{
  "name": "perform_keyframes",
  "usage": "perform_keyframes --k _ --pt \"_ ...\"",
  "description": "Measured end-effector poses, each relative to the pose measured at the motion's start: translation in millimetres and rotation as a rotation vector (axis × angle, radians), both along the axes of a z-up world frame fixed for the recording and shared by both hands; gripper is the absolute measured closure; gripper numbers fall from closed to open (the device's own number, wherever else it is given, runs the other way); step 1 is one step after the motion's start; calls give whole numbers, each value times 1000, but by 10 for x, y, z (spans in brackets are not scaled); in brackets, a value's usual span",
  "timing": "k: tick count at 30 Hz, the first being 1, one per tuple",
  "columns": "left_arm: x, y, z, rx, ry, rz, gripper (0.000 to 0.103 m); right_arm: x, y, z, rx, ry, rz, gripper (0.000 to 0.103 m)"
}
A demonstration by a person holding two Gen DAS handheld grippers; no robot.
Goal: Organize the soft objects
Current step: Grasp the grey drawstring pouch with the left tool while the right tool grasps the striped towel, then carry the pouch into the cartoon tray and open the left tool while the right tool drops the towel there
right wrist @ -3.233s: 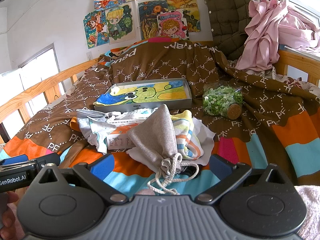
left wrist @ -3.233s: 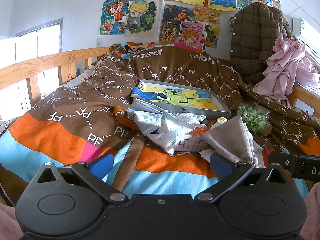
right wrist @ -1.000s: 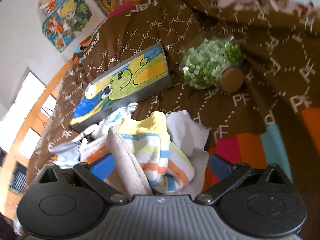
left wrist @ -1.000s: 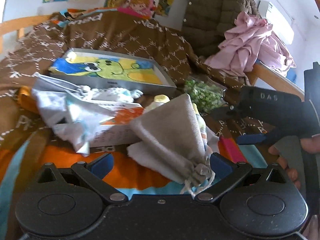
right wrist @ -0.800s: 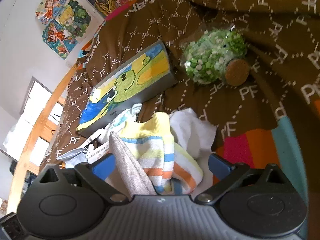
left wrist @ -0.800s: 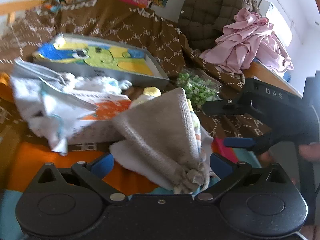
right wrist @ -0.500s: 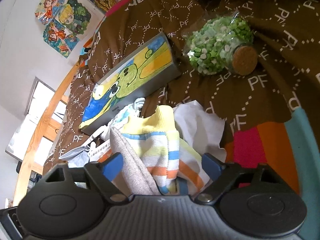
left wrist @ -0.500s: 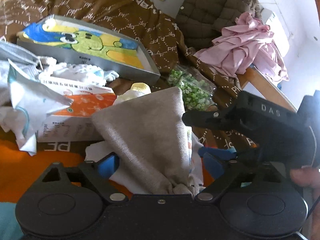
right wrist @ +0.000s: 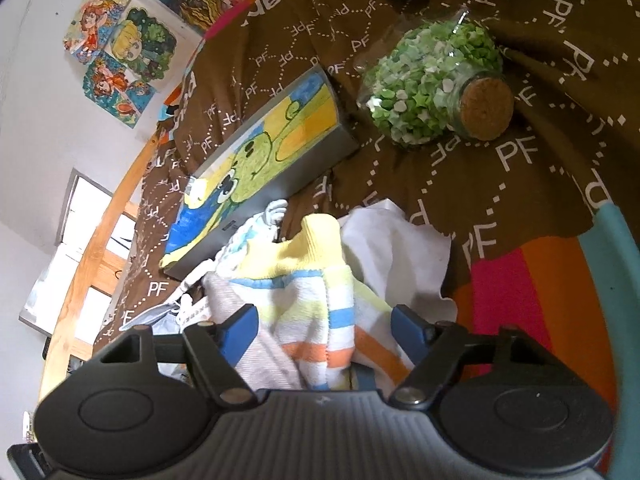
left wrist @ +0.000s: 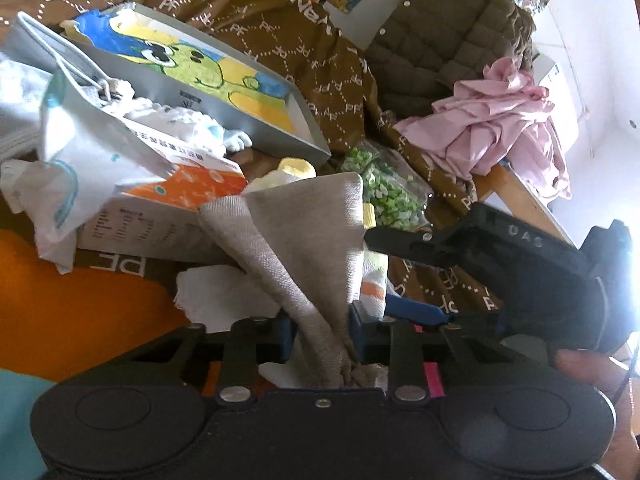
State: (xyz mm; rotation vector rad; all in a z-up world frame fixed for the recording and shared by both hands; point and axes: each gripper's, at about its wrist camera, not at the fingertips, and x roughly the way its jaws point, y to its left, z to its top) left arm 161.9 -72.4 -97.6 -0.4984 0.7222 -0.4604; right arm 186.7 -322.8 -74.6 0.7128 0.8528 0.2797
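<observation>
Grey drawstring pouch [left wrist: 304,240] rises as a cloth cone at the centre of the left wrist view, its gathered neck pinched between the closed jaws of the left gripper [left wrist: 322,338] at 6 o'clock. Behind it, toward 1 o'clock, peeks the striped sock [right wrist: 320,304]; in the right wrist view that sock, yellow at the cuff with blue and orange bands, lies between the jaws of the right gripper [right wrist: 324,330], which stand apart on either side of it without clamping. The pouch shows there as a grey fold [right wrist: 256,344] at 7 o'clock of the sock, touching it. A white cloth [right wrist: 396,256] lies under both.

Outward on the bed's patterned quilt [right wrist: 520,184]: an orange-and-white carton [left wrist: 168,204] at 10 o'clock of the pouch, a white printed bag [left wrist: 76,152] draped over it, and a flat box with a green cartoon lid [left wrist: 192,76] beyond at 11 o'clock. A corked jar of green paper stars [right wrist: 436,80] lies on its side at 1 o'clock. A brown quilted jacket [left wrist: 448,40] and pink garment [left wrist: 500,128] hang farther back.
</observation>
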Motion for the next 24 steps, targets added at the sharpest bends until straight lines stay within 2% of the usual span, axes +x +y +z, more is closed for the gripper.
perform_keyframes --k 5,10,12,14,17,20,24 --pt "-152 75 75 -1 -38 41 81 9 60 -19 -31 1 26 33" --pt "-341 184 190 1 -92 108 81 -9 237 35 -130 -31 91 42" --pt "-398 218 230 0 -105 127 81 -18 324 42 -176 -32 120 50" --pt "-434 246 260 -3 -108 140 81 -36 398 54 -217 -35 134 71" --pt "-489 282 311 -6 -114 157 81 -96 408 108 -229 -67 135 85" --pt "-569 332 374 -9 -133 174 81 -154 382 177 -220 -110 126 91" --pt "-670 395 473 -19 -159 195 81 -213 333 260 -190 -160 128 93"
